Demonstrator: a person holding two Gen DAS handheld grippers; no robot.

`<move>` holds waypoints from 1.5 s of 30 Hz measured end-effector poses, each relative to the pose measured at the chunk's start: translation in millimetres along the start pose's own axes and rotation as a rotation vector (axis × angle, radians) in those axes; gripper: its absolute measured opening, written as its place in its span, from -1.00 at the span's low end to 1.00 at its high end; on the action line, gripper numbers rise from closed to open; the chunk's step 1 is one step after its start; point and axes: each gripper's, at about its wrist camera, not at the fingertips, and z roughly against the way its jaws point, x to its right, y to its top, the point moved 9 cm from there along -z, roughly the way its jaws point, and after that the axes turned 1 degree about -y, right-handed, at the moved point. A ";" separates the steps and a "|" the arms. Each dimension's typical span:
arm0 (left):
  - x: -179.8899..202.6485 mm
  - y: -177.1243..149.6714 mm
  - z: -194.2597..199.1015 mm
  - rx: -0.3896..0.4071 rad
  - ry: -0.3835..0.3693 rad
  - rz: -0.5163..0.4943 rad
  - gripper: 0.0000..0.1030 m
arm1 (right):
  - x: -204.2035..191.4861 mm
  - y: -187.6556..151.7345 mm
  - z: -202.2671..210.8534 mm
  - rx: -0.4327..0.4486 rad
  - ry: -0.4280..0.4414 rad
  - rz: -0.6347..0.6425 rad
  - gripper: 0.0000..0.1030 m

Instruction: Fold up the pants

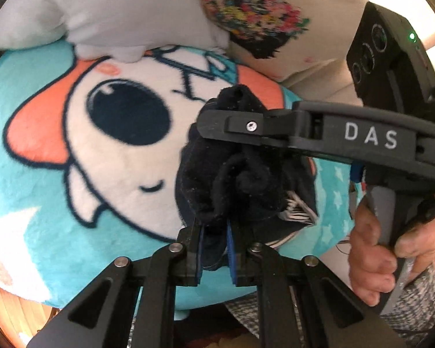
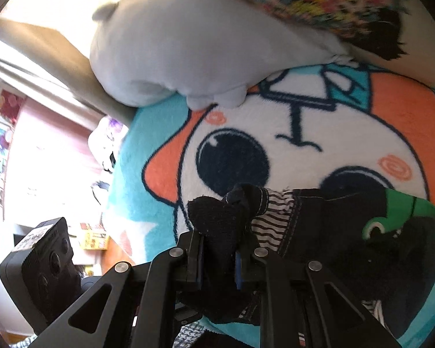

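The pants [image 1: 240, 179] are small, dark navy, with a striped white lining and a green frog patch [image 2: 391, 217]. They lie bunched on a teal cartoon blanket [image 1: 72, 232]. My left gripper [image 1: 214, 249] is shut on a bunched edge of the pants. My right gripper [image 2: 219, 261] is shut on another bunched edge of the pants [image 2: 333, 232]. In the left wrist view the right gripper [image 1: 237, 127] comes in from the right, its jaws closed on the dark cloth just beyond my left fingers.
A pale grey plush pillow [image 1: 107, 17] and a cream cushion with a colourful flower print [image 1: 255, 8] lie at the blanket's far edge. The blanket also fills the right wrist view [image 2: 275, 133]. A hand [image 1: 374, 258] grips the right handle. A room wall with pictures [image 2: 5, 127] shows at left.
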 end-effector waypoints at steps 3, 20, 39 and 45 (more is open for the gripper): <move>22.8 4.6 -5.5 -0.013 -0.007 -0.052 -0.76 | 12.0 1.2 15.4 0.038 0.016 -0.033 -0.68; 131.3 5.9 -80.0 -0.149 -0.022 -0.243 -0.76 | 146.2 -26.0 93.3 0.218 0.059 -0.321 -0.68; 123.1 5.4 -60.8 -0.165 -0.081 -0.216 -0.22 | 232.5 -54.6 154.7 0.404 -0.136 -0.446 -0.14; 90.3 4.3 -86.5 -0.199 -0.012 -0.093 -0.23 | 185.0 -57.7 164.6 0.446 0.215 -0.418 -0.14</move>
